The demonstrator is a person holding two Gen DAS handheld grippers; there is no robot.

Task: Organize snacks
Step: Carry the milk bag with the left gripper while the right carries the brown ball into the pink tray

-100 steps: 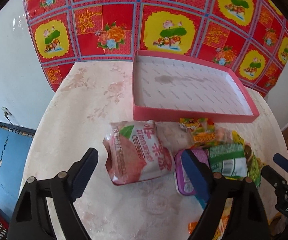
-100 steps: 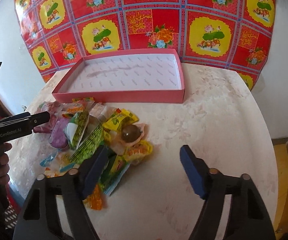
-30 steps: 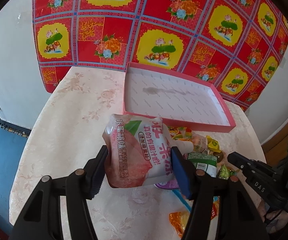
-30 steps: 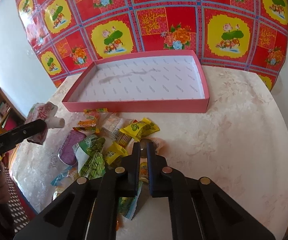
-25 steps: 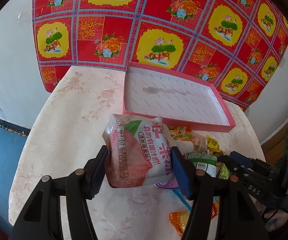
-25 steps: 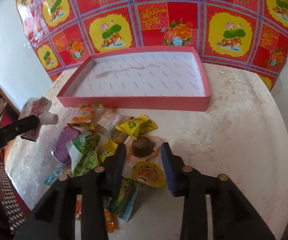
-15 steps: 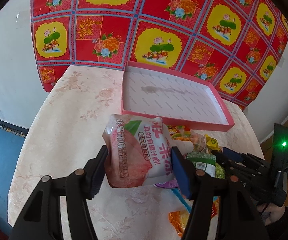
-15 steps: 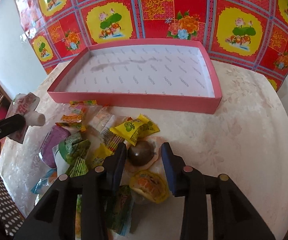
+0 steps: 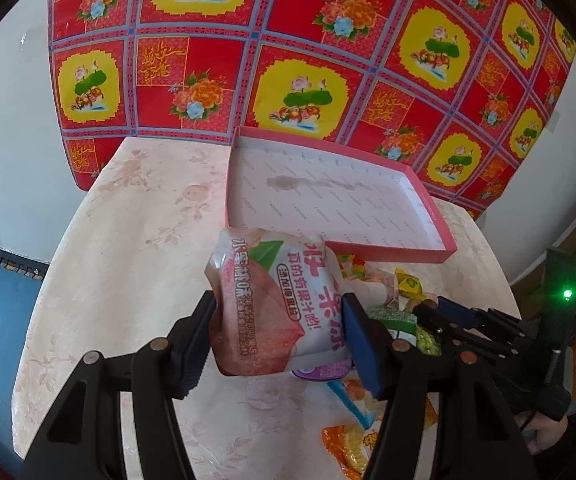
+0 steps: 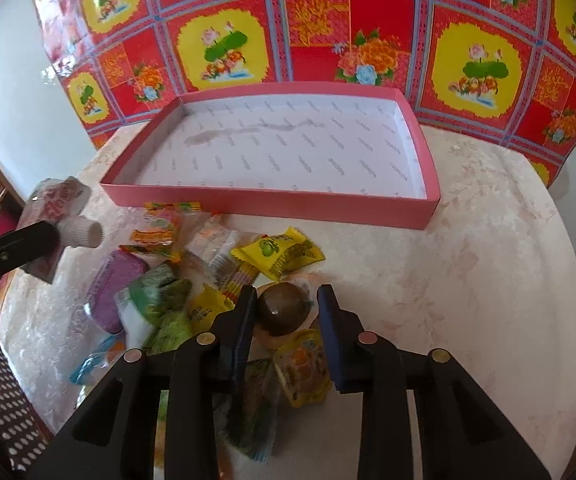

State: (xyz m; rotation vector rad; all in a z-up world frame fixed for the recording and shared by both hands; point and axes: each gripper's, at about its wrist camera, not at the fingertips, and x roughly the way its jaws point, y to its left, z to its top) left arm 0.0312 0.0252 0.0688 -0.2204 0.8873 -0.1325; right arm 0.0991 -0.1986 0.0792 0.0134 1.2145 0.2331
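My left gripper [image 9: 278, 320] is shut on a pink peach-juice pouch [image 9: 272, 300] with a white cap and holds it above the table, in front of the empty pink tray [image 9: 428, 246]. The pouch also shows at the left of the right wrist view [image 10: 54, 204]. My right gripper [image 10: 286, 312] is partly open with its fingers on both sides of a brown jelly cup [image 10: 282, 308] in the snack pile [image 10: 192, 276]. The fingers stand close to the cup; contact is unclear. The tray [image 10: 268, 204] lies just beyond the pile.
The pile holds a yellow packet [image 10: 280, 254], a purple tub [image 10: 116, 288], green packets [image 10: 156, 304] and an orange jelly cup [image 10: 304, 366]. The round table [image 10: 488, 280] has a pale floral cloth. A red patterned sheet [image 10: 328, 20] hangs behind. The right gripper shows at the right in the left wrist view [image 9: 432, 312].
My right gripper opened from shut and moved forward and down over the pile until its fingers flank the brown jelly cup. My left gripper has kept holding the pouch aloft, nearly still.
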